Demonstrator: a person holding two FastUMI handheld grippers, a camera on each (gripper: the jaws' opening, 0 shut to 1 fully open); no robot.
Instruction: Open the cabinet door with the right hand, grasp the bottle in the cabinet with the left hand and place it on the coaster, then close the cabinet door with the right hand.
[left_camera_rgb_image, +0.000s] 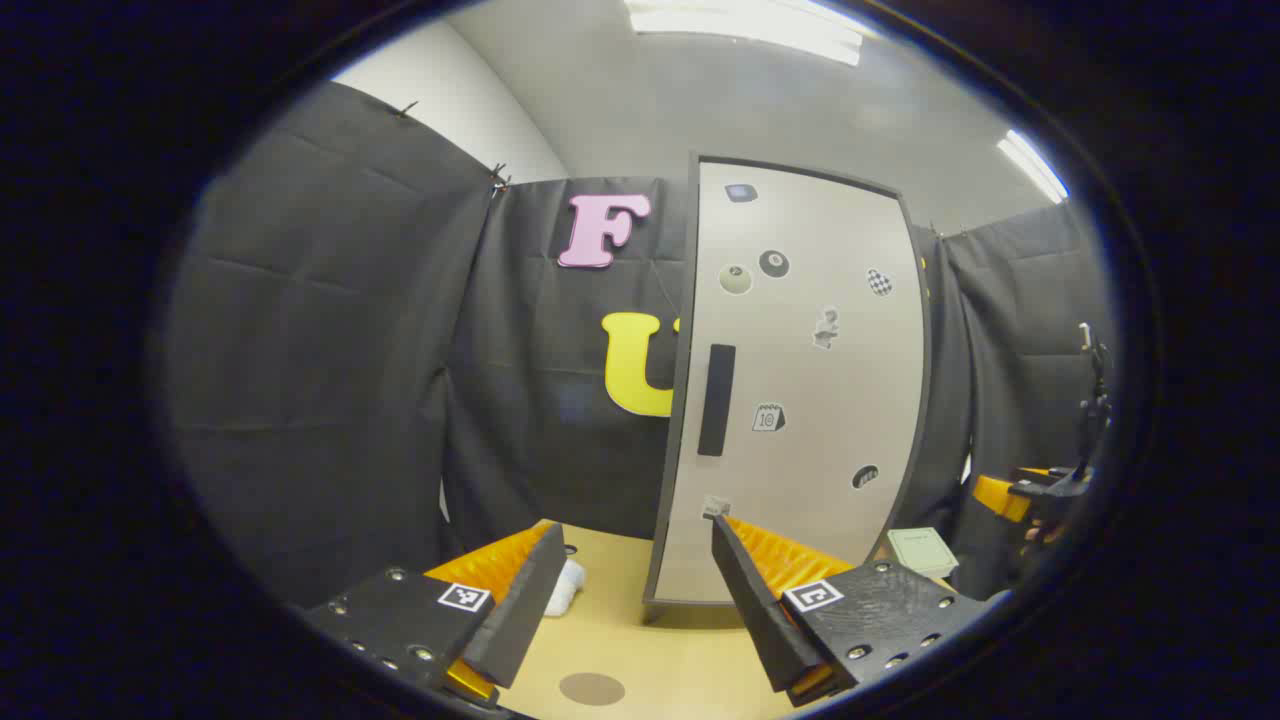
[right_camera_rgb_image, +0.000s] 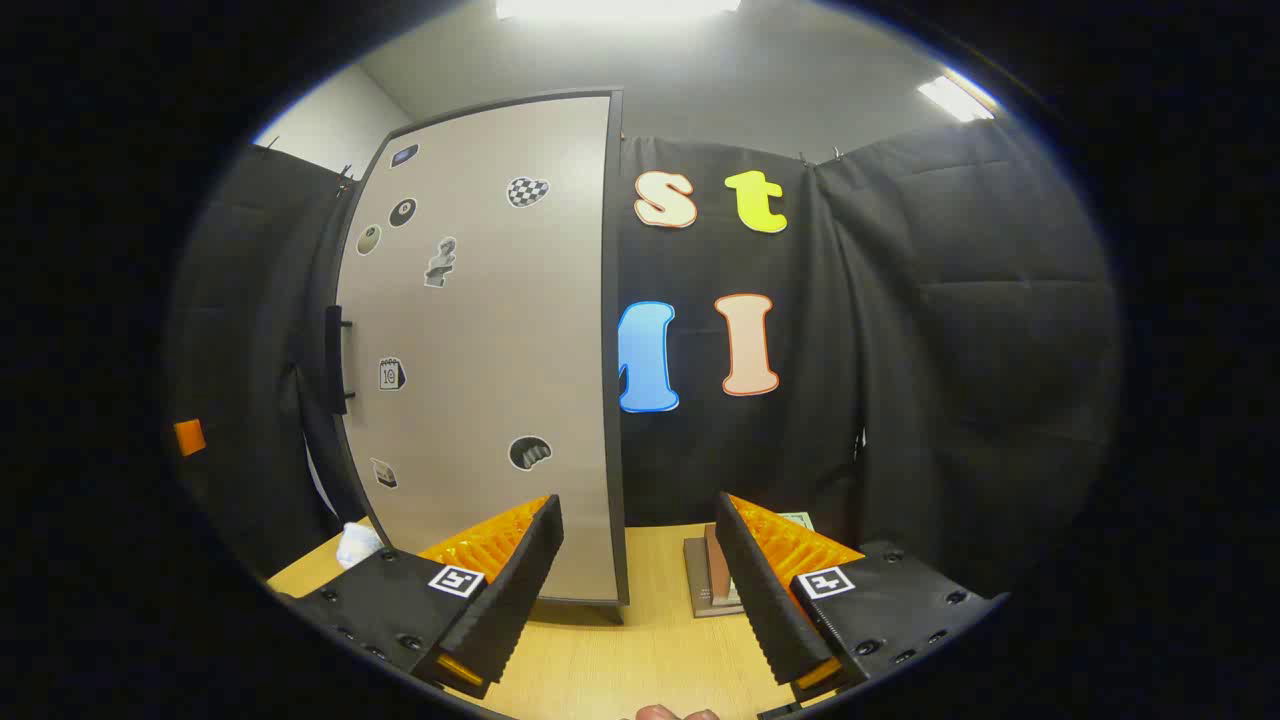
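A tall pale cabinet (left_camera_rgb_image: 800, 400) with a dark frame stands on the wooden table, its door shut and dotted with stickers. A black vertical handle (left_camera_rgb_image: 716, 399) sits near the door's left edge. My left gripper (left_camera_rgb_image: 638, 590) is open, low in front of the cabinet. A round brown coaster (left_camera_rgb_image: 591, 688) lies on the table between its fingers. In the right gripper view the same cabinet (right_camera_rgb_image: 490, 350) stands at the left, its handle (right_camera_rgb_image: 334, 360) on the far left side. My right gripper (right_camera_rgb_image: 638, 585) is open before the cabinet's right corner. The bottle is hidden.
A white crumpled cloth (left_camera_rgb_image: 566, 585) lies left of the cabinet. A pale green box (left_camera_rgb_image: 922, 550) sits at its right. Small stacked books (right_camera_rgb_image: 708, 575) lie on the table (right_camera_rgb_image: 650, 660) right of the cabinet. The other gripper (left_camera_rgb_image: 1040, 490) shows at the far right.
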